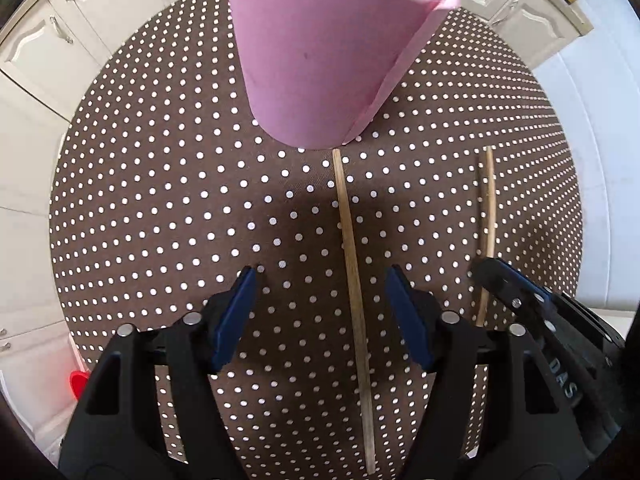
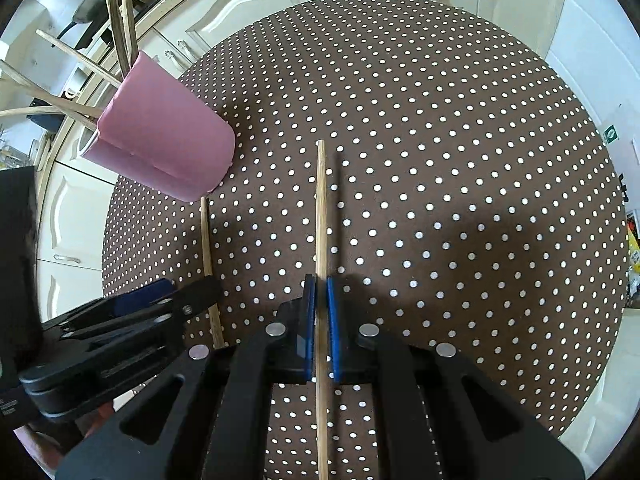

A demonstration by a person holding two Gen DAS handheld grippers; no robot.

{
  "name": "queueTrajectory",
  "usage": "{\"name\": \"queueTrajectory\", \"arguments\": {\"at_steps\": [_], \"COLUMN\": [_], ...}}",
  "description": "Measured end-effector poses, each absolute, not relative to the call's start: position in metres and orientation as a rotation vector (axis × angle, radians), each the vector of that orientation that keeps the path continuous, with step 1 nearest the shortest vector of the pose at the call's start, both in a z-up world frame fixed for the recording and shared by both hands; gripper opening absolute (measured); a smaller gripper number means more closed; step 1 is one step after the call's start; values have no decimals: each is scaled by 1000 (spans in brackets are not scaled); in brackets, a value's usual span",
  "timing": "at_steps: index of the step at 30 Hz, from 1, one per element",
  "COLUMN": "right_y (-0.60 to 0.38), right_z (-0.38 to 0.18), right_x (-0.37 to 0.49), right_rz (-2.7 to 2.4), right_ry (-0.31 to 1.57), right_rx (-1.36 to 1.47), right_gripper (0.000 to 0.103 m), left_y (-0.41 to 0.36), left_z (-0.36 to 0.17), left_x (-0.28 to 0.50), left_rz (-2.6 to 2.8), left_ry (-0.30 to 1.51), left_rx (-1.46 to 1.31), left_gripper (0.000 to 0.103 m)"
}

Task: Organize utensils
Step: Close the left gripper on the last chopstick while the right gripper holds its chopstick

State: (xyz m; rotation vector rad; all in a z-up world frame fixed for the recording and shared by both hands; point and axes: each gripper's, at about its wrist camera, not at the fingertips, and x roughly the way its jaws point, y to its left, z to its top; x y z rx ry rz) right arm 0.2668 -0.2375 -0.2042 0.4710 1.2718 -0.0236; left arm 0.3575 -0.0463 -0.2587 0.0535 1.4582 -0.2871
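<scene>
Polka-dot counter point(image 2: 440, 160) | right claw point(image 2: 321, 320) pinches a thin, light, stiff chopstick point(image 2: 321, 208) mid-shaft, right of pink cup point(image 2: 160, 140) | left claw point(image 1: 320, 308) gapes over second chopstick point(image 1: 352, 280), slippery; grip centrally

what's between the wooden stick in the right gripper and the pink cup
Nothing visible blocks it. The thin wooden stick sits in the right gripper; only bare polka-dot cloth lies toward the pink cup. A second stick lies flat nearby.

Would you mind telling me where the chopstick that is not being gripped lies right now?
The loose chopstick lies flat on the dotted tablecloth, between the open left gripper's fingers, its far tip near the pink cup.
</scene>
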Motion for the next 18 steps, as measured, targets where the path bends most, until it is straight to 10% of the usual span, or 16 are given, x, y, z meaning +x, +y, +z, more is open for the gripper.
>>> {"name": "queueTrajectory", "arguments": {"at_steps": [4,11,18], "right_y": [-211,-202,-200], "right_z": [-221,-236,-229], "right_x": [276,286,287], "right_rz": [-16,8,33], "right_ry": [1279,1292,1282], "right_rx": [468,476,469], "right_gripper": [5,5,5], "left_y": [-58,-59,-35], "left_z": [-264,-264,-264], "left_x": [363,375,375], "left_rz": [-250,-156,-130], "left_ry": [1460,1472,1471], "left_rx": [63,104,51], "left_gripper": [55,12,6]}}
